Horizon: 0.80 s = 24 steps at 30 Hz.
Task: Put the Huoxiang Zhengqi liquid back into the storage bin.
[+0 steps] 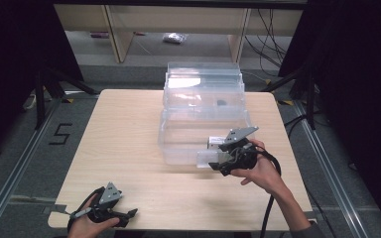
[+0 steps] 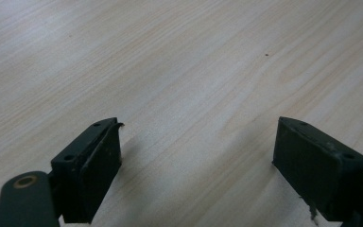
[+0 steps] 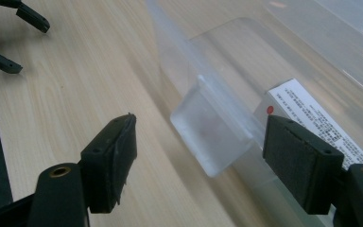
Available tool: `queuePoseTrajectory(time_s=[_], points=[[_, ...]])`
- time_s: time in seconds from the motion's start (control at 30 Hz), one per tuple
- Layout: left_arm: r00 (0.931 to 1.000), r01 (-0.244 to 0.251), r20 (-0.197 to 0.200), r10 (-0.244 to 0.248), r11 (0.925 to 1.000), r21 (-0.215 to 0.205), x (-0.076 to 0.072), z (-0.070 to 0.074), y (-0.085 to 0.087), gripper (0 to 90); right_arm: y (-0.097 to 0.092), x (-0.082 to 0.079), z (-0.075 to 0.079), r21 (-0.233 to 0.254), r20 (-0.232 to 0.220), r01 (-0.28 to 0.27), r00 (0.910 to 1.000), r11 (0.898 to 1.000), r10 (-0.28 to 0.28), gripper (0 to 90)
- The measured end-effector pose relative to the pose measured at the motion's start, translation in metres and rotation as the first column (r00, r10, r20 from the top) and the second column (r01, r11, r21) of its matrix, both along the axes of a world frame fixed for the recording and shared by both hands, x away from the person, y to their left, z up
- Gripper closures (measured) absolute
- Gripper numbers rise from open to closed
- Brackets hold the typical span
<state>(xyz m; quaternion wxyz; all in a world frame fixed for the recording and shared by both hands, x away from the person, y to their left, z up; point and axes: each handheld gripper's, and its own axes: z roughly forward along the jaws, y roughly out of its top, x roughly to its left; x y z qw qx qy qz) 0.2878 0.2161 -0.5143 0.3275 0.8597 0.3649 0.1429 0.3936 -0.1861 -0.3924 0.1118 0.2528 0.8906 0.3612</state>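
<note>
A clear plastic drawer unit (image 1: 203, 99) stands in the middle of the wooden table (image 1: 124, 134). Its lowest drawer (image 1: 178, 144) has a clear handle tab (image 3: 210, 135) on the front. My right gripper (image 3: 201, 123) is open, and the tab lies between its two jaws without touching either. In the high view the right gripper (image 1: 217, 161) sits at the drawer's front right, held by a hand. A white labelled box (image 3: 312, 116) lies inside the drawer behind the tab. My left gripper (image 1: 131, 215) rests open near the table's front left corner, over bare wood (image 2: 194, 71).
The left gripper (image 3: 9, 40) appears far off at the top left of the right gripper view. Bare tabletop stretches left of the drawer unit. Black stands and cables flank the table on a grey floor (image 1: 10, 163), with wooden shelving (image 1: 119, 29) behind.
</note>
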Motion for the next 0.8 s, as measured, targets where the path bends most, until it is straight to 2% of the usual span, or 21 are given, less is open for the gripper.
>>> queuePoseTrajectory(time_s=[0.03, 0.07, 0.1, 0.13, 0.17, 0.2, 0.3, 0.33, 0.47, 0.5, 0.53, 0.57, 0.6, 0.67, 0.7, 0.73, 0.77, 0.8], points=[[1.0000, 0.000, -0.001, 0.000, 1.0000, 0.000, 0.000, 0.000, 0.000, 15.5, 0.000, -0.002, 0.001, -0.007, -0.024, 0.009, 0.9997, 1.000, -0.010, 27.7], [1.0000, 0.001, 0.000, -0.001, 1.0000, 0.001, 0.000, 0.000, 0.000, 15.4, 0.001, -0.002, 0.000, -0.006, -0.004, 0.009, 0.9999, 1.000, -0.009, 27.8], [1.0000, 0.001, 0.000, -0.001, 1.0000, 0.001, 0.000, 0.000, 0.000, 15.4, 0.001, -0.004, -0.001, -0.006, -0.019, 0.003, 0.9998, 1.000, -0.003, 27.8], [1.0000, 0.002, 0.001, -0.002, 1.0000, 0.002, 0.000, 0.000, 0.000, 15.4, 0.002, -0.004, -0.002, -0.007, 0.005, -0.006, 1.0000, 1.000, 0.006, 27.8], [1.0000, 0.002, 0.001, -0.002, 1.0000, 0.001, 0.000, 0.000, 0.000, 15.4, 0.002, -0.005, -0.001, -0.010, -0.013, 0.001, 0.9999, 1.000, -0.002, 27.8], [1.0000, 0.002, 0.001, -0.002, 1.0000, 0.001, 0.000, 0.000, 0.000, 15.4, 0.002, -0.006, -0.003, -0.007, 0.003, 0.005, 1.0000, 1.000, -0.005, 27.8], [1.0000, 0.005, 0.004, -0.005, 1.0000, 0.000, 0.000, 0.001, 0.000, 15.4, 0.004, -0.009, -0.004, -0.009, -0.014, 0.000, 0.9999, 1.000, 0.000, 27.8], [1.0000, 0.003, 0.003, -0.003, 1.0000, 0.000, 0.000, 0.001, 0.000, 15.5, 0.004, -0.008, -0.005, -0.009, 0.008, 0.002, 1.0000, 1.000, -0.002, 27.8], [1.0000, 0.004, 0.007, -0.004, 1.0000, 0.007, 0.000, 0.001, 0.001, 15.5, 0.004, -0.010, -0.006, -0.008, 0.002, -0.004, 1.0000, 1.000, 0.004, 27.6], [0.9998, -0.014, 0.010, 0.015, 0.9998, -0.017, 0.000, 0.000, -0.001, 15.5, 0.004, -0.011, -0.006, -0.011, -0.006, -0.001, 1.0000, 1.000, 0.001, 27.6], [0.9997, -0.019, 0.011, 0.020, 0.9996, -0.022, 0.000, 0.000, -0.001, 15.4, 0.004, -0.012, -0.007, -0.003, 0.005, 0.006, 1.0000, 1.000, -0.006, 27.6], [0.9997, -0.019, 0.011, 0.020, 0.9996, -0.022, 0.000, 0.000, -0.001, 15.4, 0.005, -0.013, -0.007, 0.001, -0.008, 0.008, 0.9999, 1.000, -0.008, 27.6], [0.9997, -0.019, 0.011, 0.020, 0.9996, -0.023, 0.000, 0.000, -0.001, 15.4, 0.005, -0.012, -0.008, 0.002, 0.011, 0.001, 0.9999, 1.000, -0.001, 27.6], [0.9997, -0.019, 0.011, 0.020, 0.9996, -0.023, 0.000, 0.000, -0.001, 15.4, 0.005, -0.014, -0.008, 0.001, -0.002, -0.001, 1.0000, 1.000, 0.001, 27.4], [0.9997, -0.019, 0.011, 0.019, 0.9996, -0.022, 0.000, 0.000, -0.001, 15.4, 0.006, -0.014, -0.010, 0.006, 0.012, -0.008, 0.9999, 1.000, 0.008, 27.3], [0.9997, -0.020, 0.011, 0.020, 0.9995, -0.023, 0.000, 0.000, -0.001, 15.4, 0.007, -0.016, -0.011, -0.005, -0.010, -0.003, 0.9999, 1.000, 0.003, 27.2], [0.9998, -0.020, 0.010, 0.020, 0.9995, -0.025, 0.000, 0.000, -0.001, 15.4, 0.007, -0.016, -0.012, 0.001, 0.002, -0.011, 0.9999, 1.000, 0.011, 27.2], [1.0000, 0.002, 0.005, -0.002, 1.0000, -0.002, 0.000, 0.001, 0.001, 15.4, 0.007, -0.017, -0.013, 0.013, 0.003, -0.007, 1.0000, 1.000, 0.007, 27.2]])
